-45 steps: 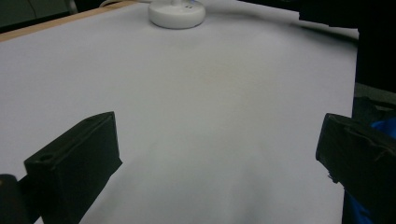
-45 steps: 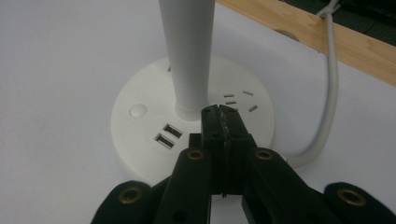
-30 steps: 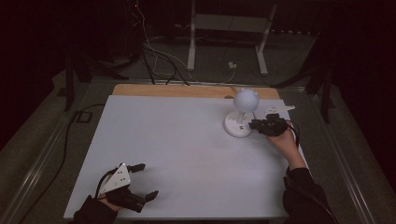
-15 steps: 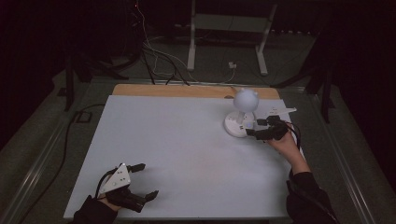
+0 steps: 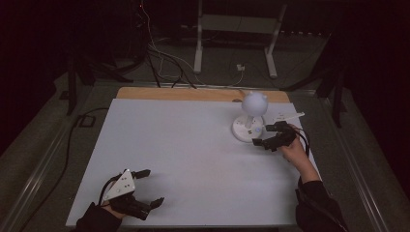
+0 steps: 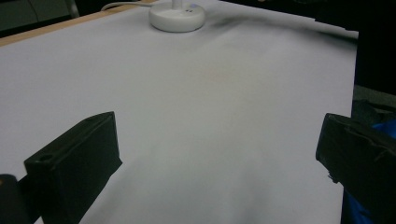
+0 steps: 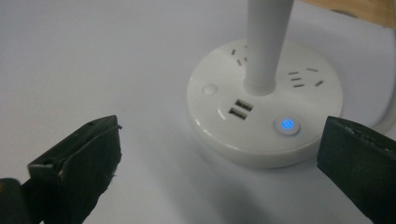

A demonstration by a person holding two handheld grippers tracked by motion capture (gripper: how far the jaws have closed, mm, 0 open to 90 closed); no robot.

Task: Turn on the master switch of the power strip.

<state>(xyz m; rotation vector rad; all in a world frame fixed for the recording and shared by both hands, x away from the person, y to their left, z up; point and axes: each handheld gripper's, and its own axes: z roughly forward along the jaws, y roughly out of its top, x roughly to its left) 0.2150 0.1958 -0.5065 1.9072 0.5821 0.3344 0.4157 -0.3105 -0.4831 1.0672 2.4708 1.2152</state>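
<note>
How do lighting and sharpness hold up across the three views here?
High view: dim, surroundings nearly black, the white table the one bright area. Left gripper view: lamp base sharp, near jaws soft, a dark smudgy shadow on the table right of the base. Right gripper view: evenly lit, base crisp, its blue button glowing, jaws blurred.

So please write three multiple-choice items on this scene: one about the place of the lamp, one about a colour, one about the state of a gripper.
1. Where does the white lamp base stand?
A. far right of the table
B. near left corner
C. on the floor

2. What colour is the lit button?
A. red
B. blue
C. green

3. How is the right gripper?
A. shut on the base
B. shut, empty
C. open

Key: 1 A, the high view shows it there; 2 B, it glows blue; 3 C, its jaws stand apart, short of the base.
</note>
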